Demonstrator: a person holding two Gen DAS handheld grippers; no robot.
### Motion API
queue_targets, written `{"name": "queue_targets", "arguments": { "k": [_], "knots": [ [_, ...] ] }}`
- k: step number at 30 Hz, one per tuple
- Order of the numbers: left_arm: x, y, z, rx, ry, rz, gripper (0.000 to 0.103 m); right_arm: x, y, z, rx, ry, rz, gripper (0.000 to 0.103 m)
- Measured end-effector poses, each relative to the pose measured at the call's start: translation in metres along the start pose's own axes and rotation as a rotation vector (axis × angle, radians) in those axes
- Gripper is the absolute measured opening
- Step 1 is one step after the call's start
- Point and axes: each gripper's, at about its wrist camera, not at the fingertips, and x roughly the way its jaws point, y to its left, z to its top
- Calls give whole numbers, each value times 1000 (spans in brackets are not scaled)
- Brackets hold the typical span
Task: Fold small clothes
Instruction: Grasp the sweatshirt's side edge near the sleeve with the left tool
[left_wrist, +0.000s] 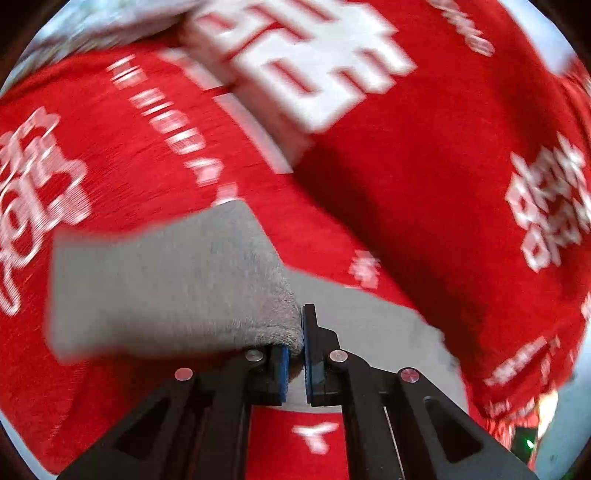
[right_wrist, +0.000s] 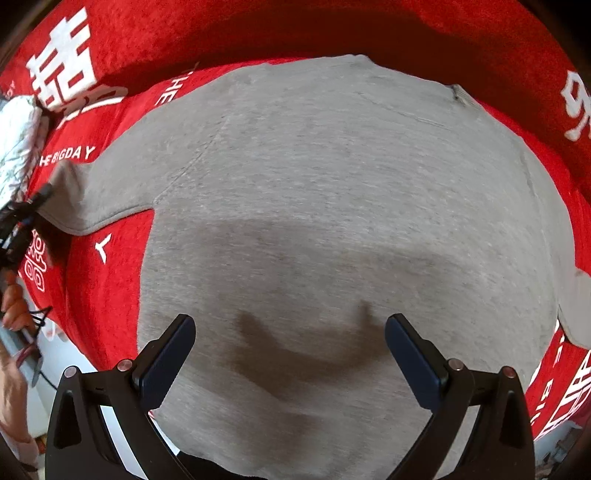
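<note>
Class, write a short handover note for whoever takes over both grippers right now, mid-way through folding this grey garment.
Left gripper: shut on the grey garment's sleeve, lifted off the red cloth.
Right gripper: open, pointing down over the garment's body, gripping nothing.
Garment lies spread flat on the red printed cloth.
Done: sleeve end grasped.
Left: probably carry the sleeve over the body, then fold the other side and the body.

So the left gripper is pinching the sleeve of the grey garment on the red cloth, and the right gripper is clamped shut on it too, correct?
Not quite. In the right wrist view the right gripper stands open above the grey fabric garment, gripping nothing. The rest is correct.
</note>
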Motion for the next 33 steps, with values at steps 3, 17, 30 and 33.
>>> {"name": "queue_targets", "arguments": {
  "k": [3,17,30,33],
  "knots": [
    [2,-58,1,123,13,-93,7,-8,-17,-2,38,-22,11,102],
    [110,-291,-162,654,367,-200,7,-29,-149,-32,344,-84,18,102],
    [81,-275,-170,759,363,53,76,-35,-155,-15,245,-126,-14,102],
    [56,-253,-136,723,296,137,76,-39,-120,7,95,-168,-33,102]
  ]
}}
